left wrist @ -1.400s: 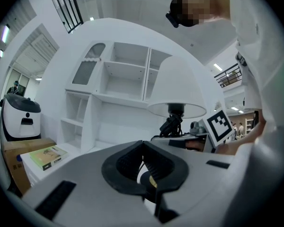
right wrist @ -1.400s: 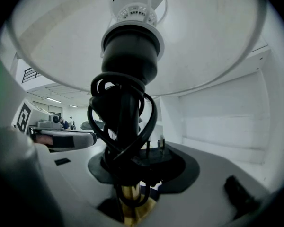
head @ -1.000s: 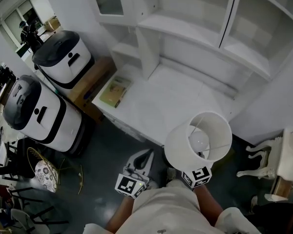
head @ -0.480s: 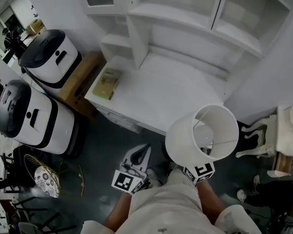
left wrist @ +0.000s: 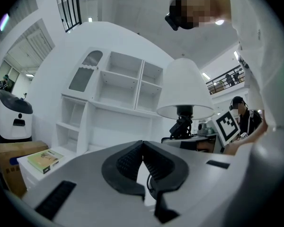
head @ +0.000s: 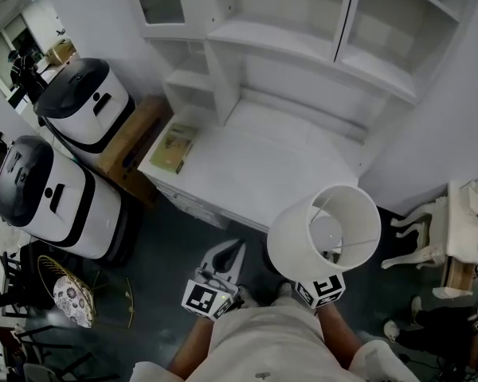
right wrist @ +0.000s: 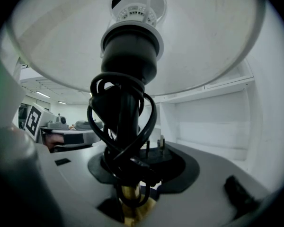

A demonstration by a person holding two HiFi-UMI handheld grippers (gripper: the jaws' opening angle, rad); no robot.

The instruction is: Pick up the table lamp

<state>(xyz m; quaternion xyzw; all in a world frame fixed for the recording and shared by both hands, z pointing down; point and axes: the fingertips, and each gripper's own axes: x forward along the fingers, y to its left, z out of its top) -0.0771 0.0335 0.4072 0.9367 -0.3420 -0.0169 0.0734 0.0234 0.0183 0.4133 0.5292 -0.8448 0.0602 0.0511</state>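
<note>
"Where was the lamp (head: 295, 241)?"
"Up in front of the desk (head: 255, 165). The right gripper (right wrist: 132, 174) squeezed its stem."
"And the left gripper (left wrist: 142, 162)?"
"Also before the desk, jaws together, holding nothing."

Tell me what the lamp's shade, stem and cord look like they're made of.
Shade: likely white fabric or paper, matte, with thin wire spokes inside.
Stem: seemingly brass-coloured metal, shiny gold below the cord.
Cord: black plastic or rubber, smooth, wound in loops.
</note>
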